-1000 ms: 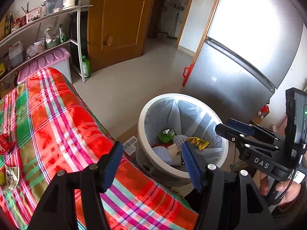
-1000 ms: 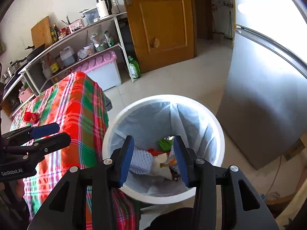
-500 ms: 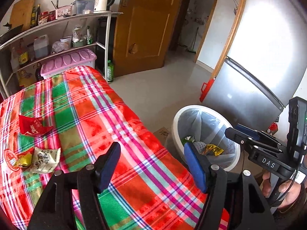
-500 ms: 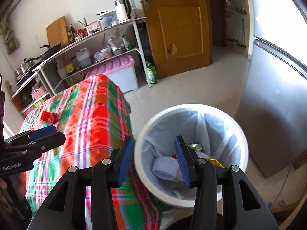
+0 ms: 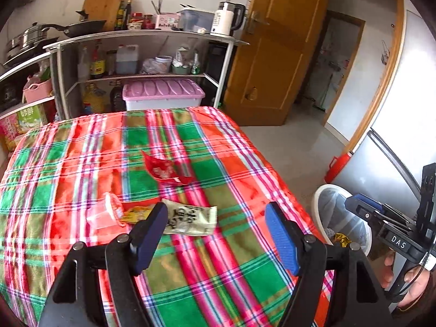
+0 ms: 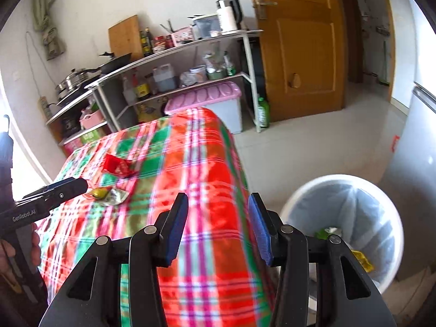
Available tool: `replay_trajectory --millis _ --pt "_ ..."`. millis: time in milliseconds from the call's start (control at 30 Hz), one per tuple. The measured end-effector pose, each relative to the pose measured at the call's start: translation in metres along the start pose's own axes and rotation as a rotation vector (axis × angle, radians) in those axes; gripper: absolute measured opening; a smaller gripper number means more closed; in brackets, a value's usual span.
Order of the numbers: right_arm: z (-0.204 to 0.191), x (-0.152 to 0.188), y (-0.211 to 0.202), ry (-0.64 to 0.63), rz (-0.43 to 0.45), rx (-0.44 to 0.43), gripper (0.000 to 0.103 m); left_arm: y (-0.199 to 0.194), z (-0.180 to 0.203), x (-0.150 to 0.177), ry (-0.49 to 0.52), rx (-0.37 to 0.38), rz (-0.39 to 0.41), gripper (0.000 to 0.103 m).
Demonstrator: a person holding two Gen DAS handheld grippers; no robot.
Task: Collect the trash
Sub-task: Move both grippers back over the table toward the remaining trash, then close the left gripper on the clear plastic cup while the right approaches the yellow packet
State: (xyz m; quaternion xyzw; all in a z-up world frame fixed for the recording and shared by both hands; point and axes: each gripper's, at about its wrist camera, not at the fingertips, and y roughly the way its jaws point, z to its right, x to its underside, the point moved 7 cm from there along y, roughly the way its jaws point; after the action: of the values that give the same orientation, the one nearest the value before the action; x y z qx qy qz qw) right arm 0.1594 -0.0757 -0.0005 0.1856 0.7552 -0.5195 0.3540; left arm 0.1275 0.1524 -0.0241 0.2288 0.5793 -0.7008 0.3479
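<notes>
At twelve o'clock we note a grey metal two-tier shelf rack (image 5: 141,36) against the wall. On its top tier we record a white electric kettle (image 5: 226,19) at one o'clock and a black frying pan (image 5: 81,24) at eleven. Beneath it sits a lilac-lidded plastic storage box (image 5: 162,94). We observe a brown wooden door (image 5: 275,54) at one o'clock, a silver refrigerator (image 6: 419,147) at three, and a green plastic bottle (image 6: 263,114) on the floor.

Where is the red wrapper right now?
In the left wrist view, the red wrapper lies mid-tablecloth, beyond the pale snack packet and clear cup.
</notes>
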Motion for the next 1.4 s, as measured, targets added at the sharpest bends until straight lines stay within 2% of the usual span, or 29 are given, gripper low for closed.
replay_trajectory --millis 300,500,733,967,1267,1400 --pt "-0.066 -0.008 0.032 -0.128 -0.041 -0.077 0.047 -0.018 -0.082 0.0 -0.11 -0.111 0.027 0.077" --pt "-0.102 -0.01 0.056 -0.176 -0.076 -0.126 0.047 -0.017 -0.112 0.004 -0.14 -0.136 0.01 0.077" --pt "-0.14 -0.014 0.078 -0.245 -0.093 -0.163 0.047 -0.007 -0.123 0.005 -0.171 -0.114 -0.016 0.078" --pt "-0.168 -0.015 0.107 -0.337 -0.112 -0.169 0.047 0.008 -0.125 0.006 -0.154 -0.115 -0.048 0.078" --pt "-0.19 -0.01 0.143 -0.399 -0.167 -0.183 0.048 0.021 -0.131 0.01 -0.158 -0.12 -0.082 0.078" --pt "-0.19 -0.011 0.149 -0.386 -0.171 -0.184 0.048 0.024 -0.132 0.009 -0.163 -0.121 -0.087 0.078"
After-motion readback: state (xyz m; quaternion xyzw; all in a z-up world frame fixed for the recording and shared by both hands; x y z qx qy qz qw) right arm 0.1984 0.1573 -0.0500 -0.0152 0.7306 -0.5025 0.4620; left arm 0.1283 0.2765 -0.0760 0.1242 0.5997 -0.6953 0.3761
